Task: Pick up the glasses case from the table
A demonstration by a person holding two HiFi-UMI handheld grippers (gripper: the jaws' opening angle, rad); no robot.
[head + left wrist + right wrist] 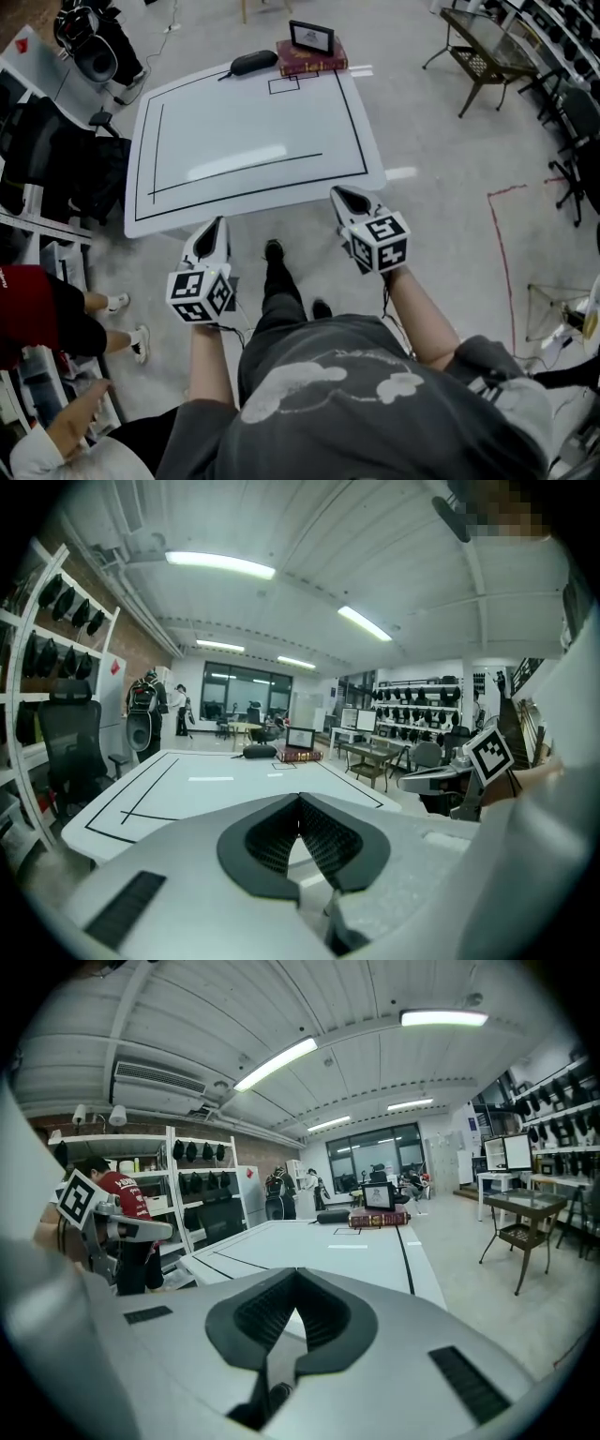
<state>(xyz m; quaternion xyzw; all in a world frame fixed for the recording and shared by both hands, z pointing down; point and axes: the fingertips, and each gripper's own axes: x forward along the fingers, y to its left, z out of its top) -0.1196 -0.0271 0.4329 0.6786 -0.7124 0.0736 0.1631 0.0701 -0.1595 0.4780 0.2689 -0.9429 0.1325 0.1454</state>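
White surface [253,141] with black lines fills the upper middle of the head view. The dark glasses case [253,63] lies at its far edge, top centre, just left of a red book [314,62] bearing a picture frame [311,37]. My left tongs [218,225] and right tongs [340,194] hover by the near edge, both clenched on nothing, well apart from the case.
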